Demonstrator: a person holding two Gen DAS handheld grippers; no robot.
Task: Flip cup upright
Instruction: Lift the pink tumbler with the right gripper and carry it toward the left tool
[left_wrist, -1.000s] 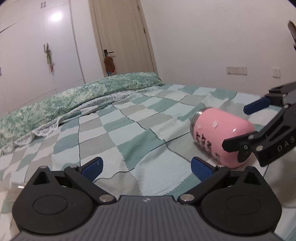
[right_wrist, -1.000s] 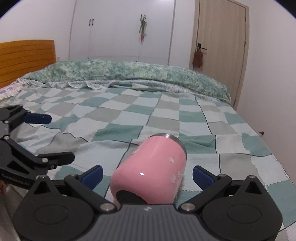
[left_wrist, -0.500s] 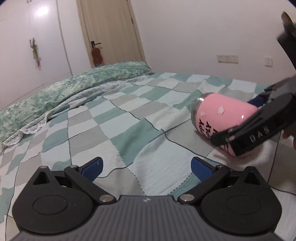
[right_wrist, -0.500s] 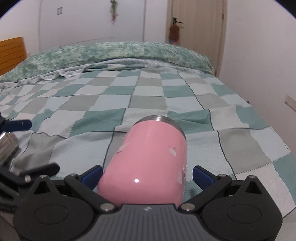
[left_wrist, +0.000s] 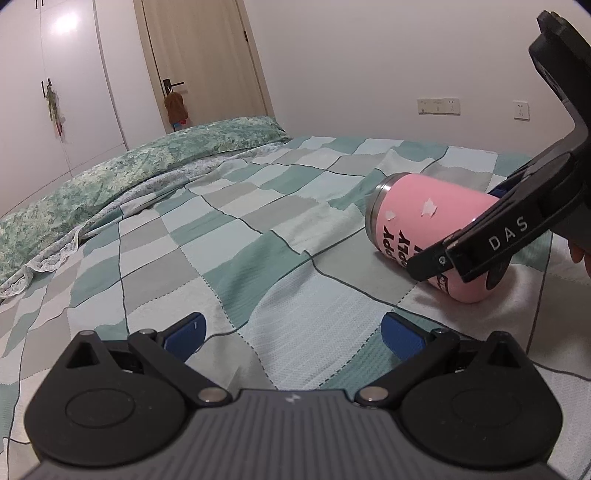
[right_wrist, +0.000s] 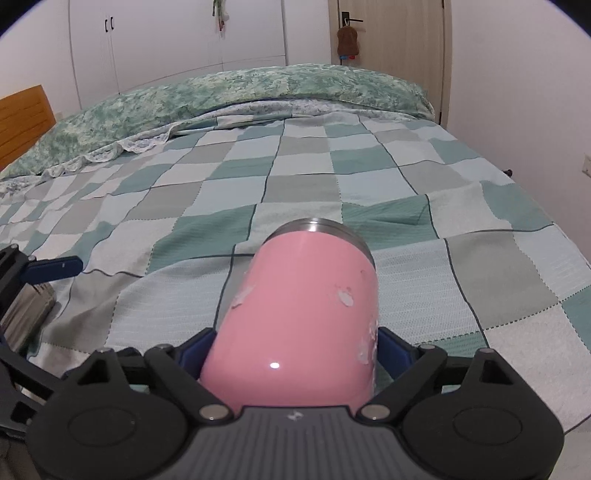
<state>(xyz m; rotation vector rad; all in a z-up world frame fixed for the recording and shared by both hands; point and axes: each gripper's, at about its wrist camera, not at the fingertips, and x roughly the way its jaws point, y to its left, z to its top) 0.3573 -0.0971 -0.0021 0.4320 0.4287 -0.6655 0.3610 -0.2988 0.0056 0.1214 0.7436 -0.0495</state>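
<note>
Cup gripped, not yet righted.
The right gripper (right_wrist: 295, 347) has its blue pads closed against the base end of the pink steel-rimmed cup (right_wrist: 306, 306), which lies on its side on the near right of the checked green bedspread (right_wrist: 332, 177), rim pointing far; uprighting remains. The left gripper (left_wrist: 291, 328) hangs wide open, empty, to the cup's left. Nothing obstructs; the soft bedding could tip the cup.

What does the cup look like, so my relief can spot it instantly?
On the checked green bedspread, near its corner, a pink cup lies on its side between the right gripper pads. Its steel rim, black lettering and chipped paint mark it out.
</note>
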